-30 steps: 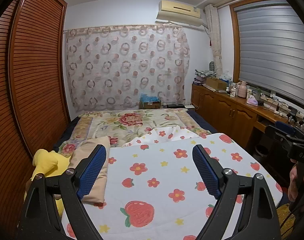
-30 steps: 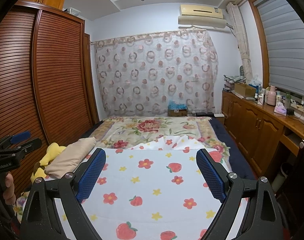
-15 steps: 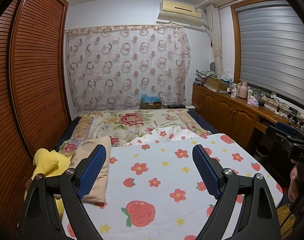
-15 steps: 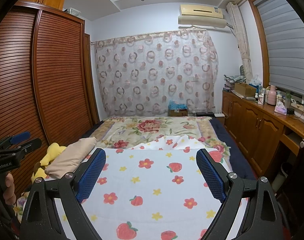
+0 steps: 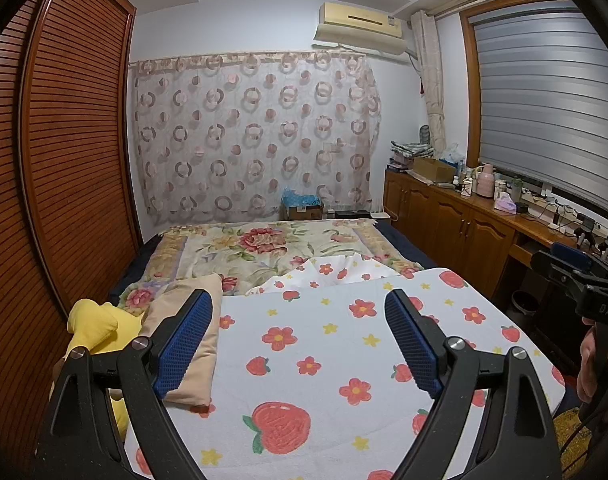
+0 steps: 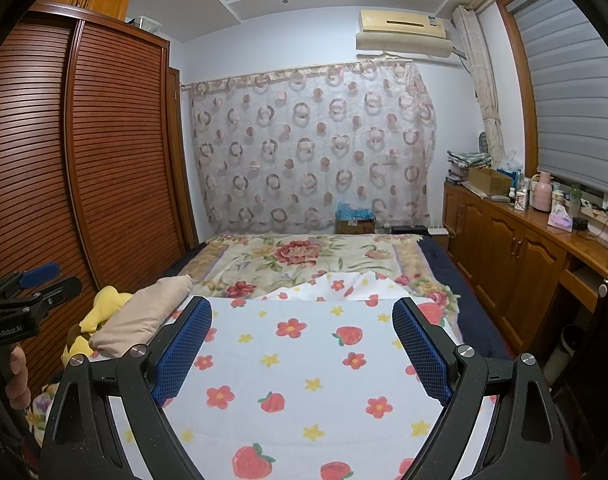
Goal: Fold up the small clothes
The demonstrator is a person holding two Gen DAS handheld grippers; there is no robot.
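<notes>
A folded beige garment (image 5: 192, 340) lies at the left edge of a white cloth with strawberries and flowers (image 5: 324, 344) spread over the bed; it also shows in the right wrist view (image 6: 144, 314). A yellow garment (image 5: 96, 328) lies left of it. My left gripper (image 5: 298, 336) is open and empty above the cloth. My right gripper (image 6: 302, 340) is open and empty above the cloth (image 6: 304, 368). Each gripper shows at the other view's edge: the right gripper body (image 5: 584, 284) and the left gripper body (image 6: 20, 296).
A floral blanket (image 5: 264, 248) covers the far half of the bed. A slatted wooden wardrobe (image 5: 64, 168) stands along the left. A wooden cabinet (image 5: 456, 220) with bottles and boxes runs along the right under the window. A small bin (image 5: 522, 304) stands by it.
Both grippers stay open and nearly still; the left wrist view has shifted only slightly.
</notes>
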